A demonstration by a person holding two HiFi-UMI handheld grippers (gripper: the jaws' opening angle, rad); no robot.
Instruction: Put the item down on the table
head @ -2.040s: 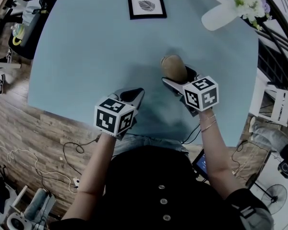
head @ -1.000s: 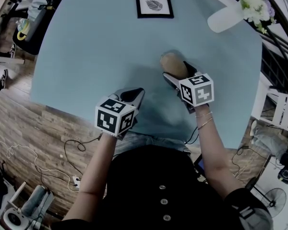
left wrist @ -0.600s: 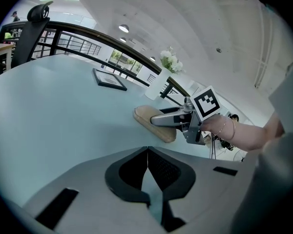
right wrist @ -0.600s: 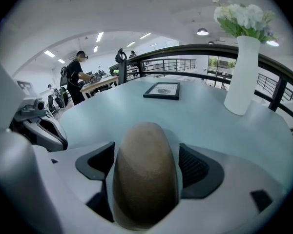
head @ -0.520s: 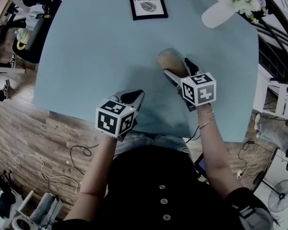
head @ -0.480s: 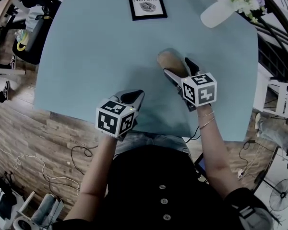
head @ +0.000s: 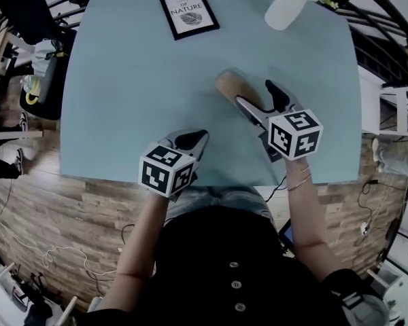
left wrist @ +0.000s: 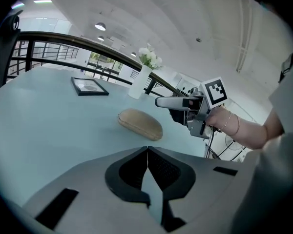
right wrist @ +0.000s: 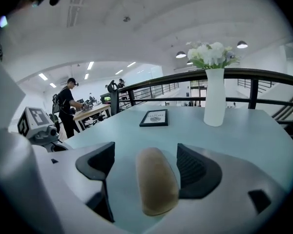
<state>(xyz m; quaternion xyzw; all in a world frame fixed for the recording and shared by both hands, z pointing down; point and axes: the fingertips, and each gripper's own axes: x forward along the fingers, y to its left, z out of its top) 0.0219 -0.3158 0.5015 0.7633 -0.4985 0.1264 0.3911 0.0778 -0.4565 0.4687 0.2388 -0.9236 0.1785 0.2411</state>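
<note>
The right claw (head: 256,94) had spread open, leaving the tan item (right wrist: 156,184) lying on the surface (head: 122,80), apparently released; the left claw (left wrist: 147,156) stayed pressed together, empty.

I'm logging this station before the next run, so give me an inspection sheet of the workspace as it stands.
Surface: light blue table, no spills seen.
Job's things: tan oblong item lies flat on the table, not clamped.
Clutter: framed picture lying flat near the far edge; white vase with flowers at the far right.
Grippers: right gripper open, jaws either side of the item with gaps; left gripper shut, nothing between its jaws.
Cables: loose white cable on the wooden floor.
Surroundings: railing beyond the table; a person at a desk farther off.
</note>
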